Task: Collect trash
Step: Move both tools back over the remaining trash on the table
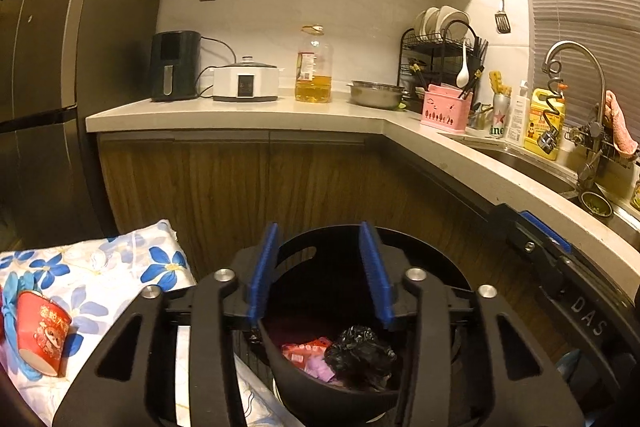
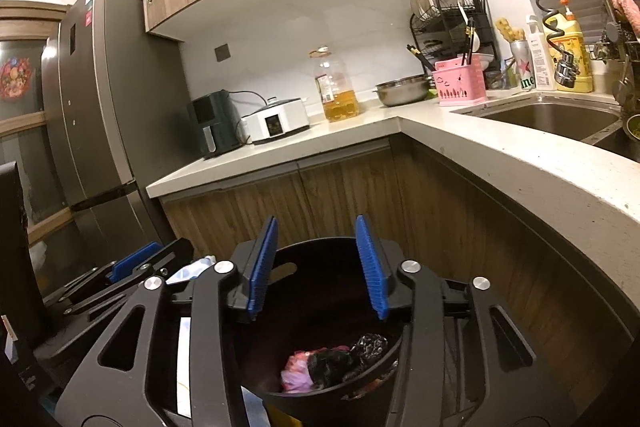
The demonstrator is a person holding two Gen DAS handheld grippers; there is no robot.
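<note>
Now both the left gripper [image 1: 320, 267] and right gripper [image 2: 318, 263] hang half open and empty over the bin [image 1: 400, 239]; reach next for the red cup [image 1: 40, 331], squeezing gently.

A home kitchen: an L-shaped desk [image 1: 240, 115] with wood cupboards carries an air fryer [image 1: 175, 65], cooker [image 1: 245, 82], oil bottle [image 1: 314, 67] and dish rack [image 1: 440, 43], beside a sink [image 2: 552, 119], tap [image 1: 576, 67] and fridge [image 2: 96, 99].

Both wrist views over bin [image 1: 332, 393]
</note>
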